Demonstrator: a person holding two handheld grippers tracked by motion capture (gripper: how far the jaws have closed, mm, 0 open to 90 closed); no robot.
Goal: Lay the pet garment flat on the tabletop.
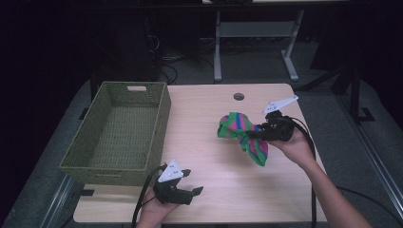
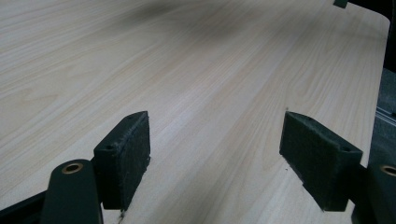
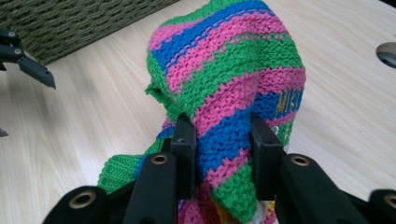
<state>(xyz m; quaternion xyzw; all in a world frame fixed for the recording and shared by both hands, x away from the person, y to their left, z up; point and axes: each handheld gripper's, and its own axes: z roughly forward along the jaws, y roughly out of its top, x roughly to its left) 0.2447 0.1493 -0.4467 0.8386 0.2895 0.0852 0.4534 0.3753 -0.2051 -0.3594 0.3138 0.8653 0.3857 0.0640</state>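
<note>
The right claw [image 3: 222, 154] is clamped on a striped knitted cloth [image 3: 229, 74], apparently lifted just above the desk [image 1: 214, 166] right of centre. The left claw [image 2: 215, 158] gapes empty near the green basket [image 1: 119, 130].

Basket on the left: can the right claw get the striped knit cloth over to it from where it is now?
Probably yes. The right claw is shut on the striped knit cloth, the basket is open-topped, and bare table lies between. The left claw sits nearer the person, off that path.
</note>
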